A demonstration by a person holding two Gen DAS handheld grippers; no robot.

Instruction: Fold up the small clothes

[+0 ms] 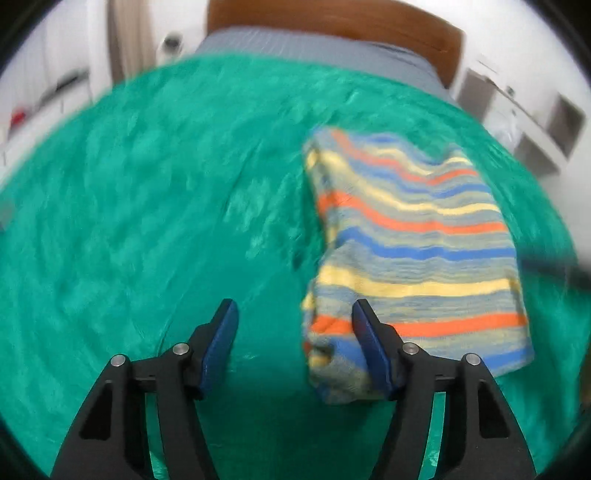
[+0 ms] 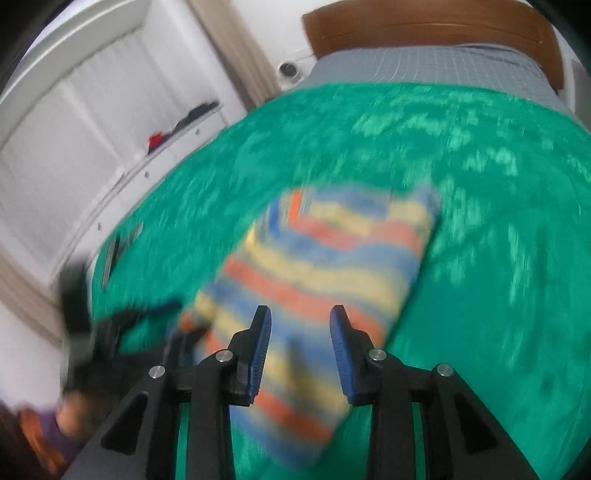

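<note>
A striped garment (image 1: 413, 251) — bands of orange, yellow, blue and grey — lies folded into a rough rectangle on the green blanket (image 1: 147, 192) that covers the bed; both views are blurred, so its finer edges are hard to read; the left gripper (image 1: 295, 314) hangs over the blanket with its jaws spread wide and nothing between them, its right finger above the garment's near left corner; the right gripper (image 2: 300, 314) hovers over the garment's near end, jaws parted and empty — beyond the blanket a grey sheet (image 2: 424, 66) and a brown headboard (image 2: 424, 26) show
</note>
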